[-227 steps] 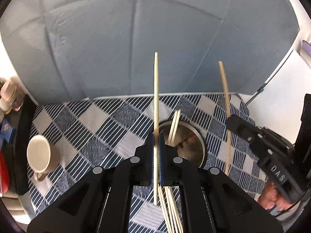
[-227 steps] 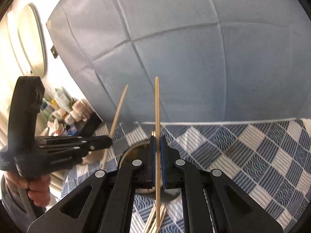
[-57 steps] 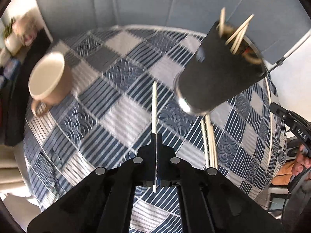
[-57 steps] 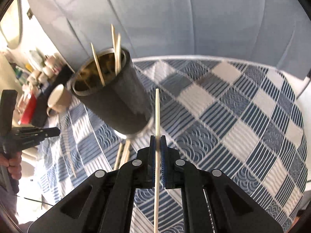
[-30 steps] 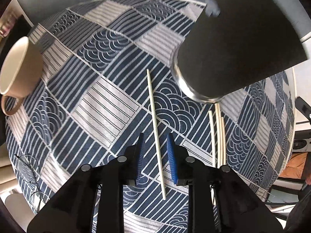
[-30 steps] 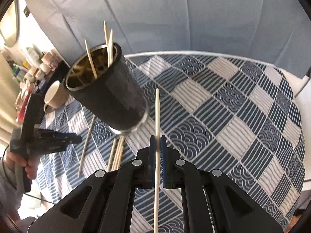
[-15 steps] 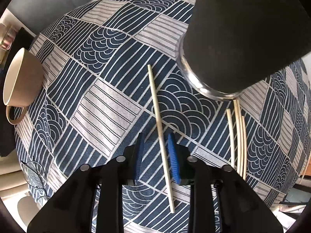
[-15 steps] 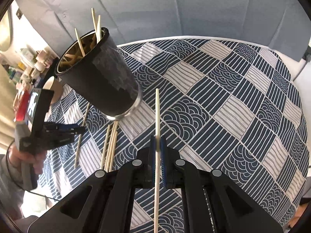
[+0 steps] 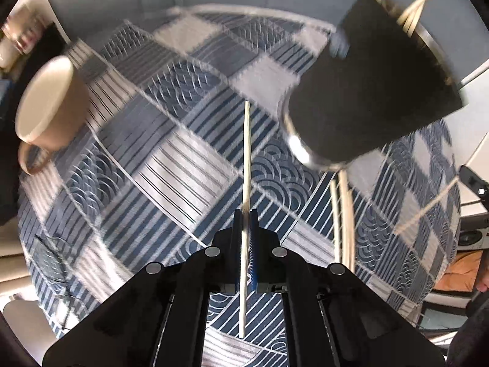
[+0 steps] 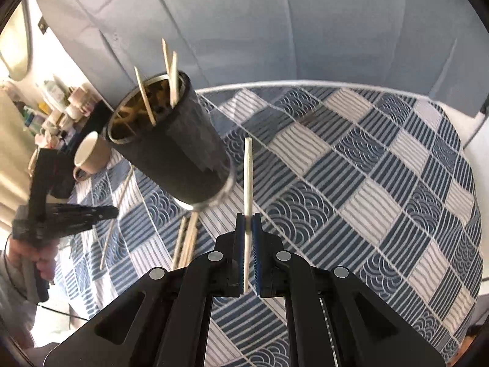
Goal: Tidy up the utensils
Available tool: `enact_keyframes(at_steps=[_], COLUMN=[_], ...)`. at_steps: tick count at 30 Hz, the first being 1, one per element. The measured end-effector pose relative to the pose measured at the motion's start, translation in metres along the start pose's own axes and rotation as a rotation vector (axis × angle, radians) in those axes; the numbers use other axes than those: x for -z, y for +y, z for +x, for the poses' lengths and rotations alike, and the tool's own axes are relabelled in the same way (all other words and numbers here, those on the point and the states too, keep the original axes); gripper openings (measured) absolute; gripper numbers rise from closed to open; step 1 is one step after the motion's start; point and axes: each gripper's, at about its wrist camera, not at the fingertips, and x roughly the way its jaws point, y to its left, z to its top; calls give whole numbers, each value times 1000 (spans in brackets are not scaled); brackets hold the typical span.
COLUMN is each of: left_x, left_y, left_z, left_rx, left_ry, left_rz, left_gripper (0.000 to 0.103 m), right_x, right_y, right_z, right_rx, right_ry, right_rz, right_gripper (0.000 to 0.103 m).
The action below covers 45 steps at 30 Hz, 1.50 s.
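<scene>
A tall black utensil holder with several chopsticks in it stands on the blue checked cloth. My left gripper is shut on a pale chopstick that points up between its jaws, left of the holder. It also shows in the right wrist view with its chopstick. My right gripper is shut on another chopstick, right of the holder's base. Loose chopsticks lie on the cloth at the holder's foot.
A beige mug stands on the cloth left of the holder. Bottles and jars crowd a shelf at the far left. A grey padded wall is behind the round table's rim.
My left gripper was open around a chopstick lying on the cloth; it has shut on it and lifted it. My right gripper has kept its chopstick and risen a little.
</scene>
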Motion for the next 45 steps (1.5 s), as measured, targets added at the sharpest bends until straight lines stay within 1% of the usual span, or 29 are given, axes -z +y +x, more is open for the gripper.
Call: enact_keyframes(at_steps=[3,4,10,15,20,23,27,29,34,36,39,43,45], left_x=[-5,-7,-39,-56,-79,-93,-107,-114,-129,-133,-136,-133,-130], left_y=[5,3,0,-15,-34,-44,-60,-67,-74,-75,-75,-69,-63], left_z=[-31,-44,-101,-131,-149,-154,-154,-149,-139,-133,-120,-101,-91], left_rx=[15,16,56,111,152,191,234,241,314,337,365,381,425], left_ry=[-66,-99,-232,-329,-396,-423,-472,-474,-494,-522,-536,-536,-516], left_rz=[-6,-4,5,21,49,61,114,127,137,148,144,128,109], left_gripper=[4,4,4,4,4,4,5,5,5,5,5,5,5], right_x=[-10,-11,-27,-51,-78,-92,-109,-113,-124,-129,-129,-125,-123], right_y=[7,9,20,28,41,52,63,67,70,70,71,73,72], right_z=[-8,-10,-34,-55,-81,-93,-98,-100,-106,-98,-78,-46,-35], right_rx=[-20,-27,-69,-92,-112,-117,-116,-114,-120,-115,-114,-109,-100], right_ry=[-36,-46,-126,-192,-260,-291,-306,-317,-345,-328,-279,-201,-175], right_rz=[-22,-28,-62,-91,-132,-161,-189,-202,-213,-212,-211,-213,-211], right_gripper=[5,5,5,5,5,5,5,5,5,5,5,5,5])
